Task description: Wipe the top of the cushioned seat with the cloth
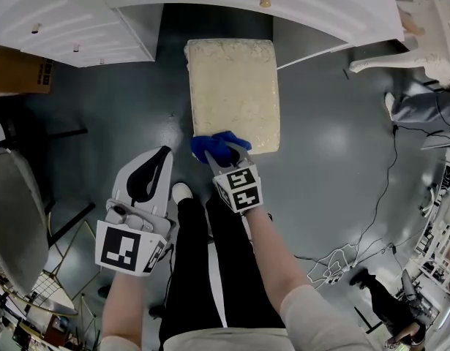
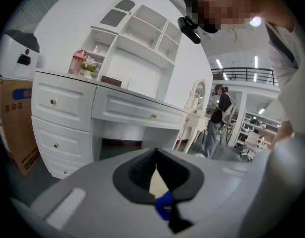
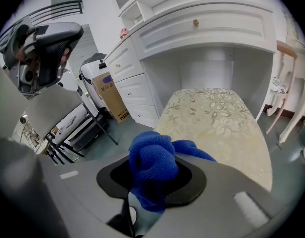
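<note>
The white dressing table with drawers stands over the far end of the cream, floral-patterned rectangular cushioned seat, whose top lies bare. The left gripper hangs off to the side, jaws together on nothing. The right gripper clamps the bunched blue cloth at the seat's near edge, by its left corner. Wadded like that, the cloth likely offers little contact. Drag on the textured fabric could tug it loose, or the hard jaw tips might scrape the cushion.

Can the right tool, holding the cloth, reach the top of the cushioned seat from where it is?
Probably yes: the right tool, shut on the blue cloth, is at the near edge of the cushioned seat, whose top looks bare.
</note>
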`<state>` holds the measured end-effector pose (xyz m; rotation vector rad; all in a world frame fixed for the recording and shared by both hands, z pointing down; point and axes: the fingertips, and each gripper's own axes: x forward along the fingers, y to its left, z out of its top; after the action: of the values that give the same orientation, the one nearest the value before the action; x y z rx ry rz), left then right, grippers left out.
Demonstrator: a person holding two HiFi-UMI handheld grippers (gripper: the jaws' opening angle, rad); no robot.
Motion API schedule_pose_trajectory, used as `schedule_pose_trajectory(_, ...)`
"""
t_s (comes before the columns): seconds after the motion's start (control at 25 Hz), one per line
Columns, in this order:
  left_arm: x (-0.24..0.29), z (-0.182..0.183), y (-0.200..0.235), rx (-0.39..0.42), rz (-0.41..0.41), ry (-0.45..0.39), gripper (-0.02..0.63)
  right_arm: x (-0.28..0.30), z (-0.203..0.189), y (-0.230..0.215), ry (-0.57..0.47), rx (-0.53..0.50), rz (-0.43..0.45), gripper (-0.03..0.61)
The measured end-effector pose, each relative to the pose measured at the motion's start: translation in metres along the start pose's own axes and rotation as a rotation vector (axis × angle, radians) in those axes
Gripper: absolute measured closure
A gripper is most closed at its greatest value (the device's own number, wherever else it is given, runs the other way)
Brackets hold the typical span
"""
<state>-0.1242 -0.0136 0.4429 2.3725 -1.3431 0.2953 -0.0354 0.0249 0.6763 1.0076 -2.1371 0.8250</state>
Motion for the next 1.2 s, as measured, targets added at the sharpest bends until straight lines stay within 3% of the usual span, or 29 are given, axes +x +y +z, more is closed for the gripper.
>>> schedule_pose_trajectory(0.24,0.002,-0.003,-0.002,0.005,0.004,0.006,0.614,-0.006,-0.012,0.004,-0.014,0.017,0.022,0.443)
schedule_pose_trajectory(0.48,0.009,-0.004,-0.016,0.02,-0.002,0.016,0.614,-0.019,-0.023,-0.007,-0.013,-0.032,0.047,0.443)
schedule_pose_trajectory(1.2,0.039,-0.004,-0.072,0.063,-0.033,0.032,0.614,-0.077,-0.059,-0.121,-0.019,0.01,-0.071,0.443)
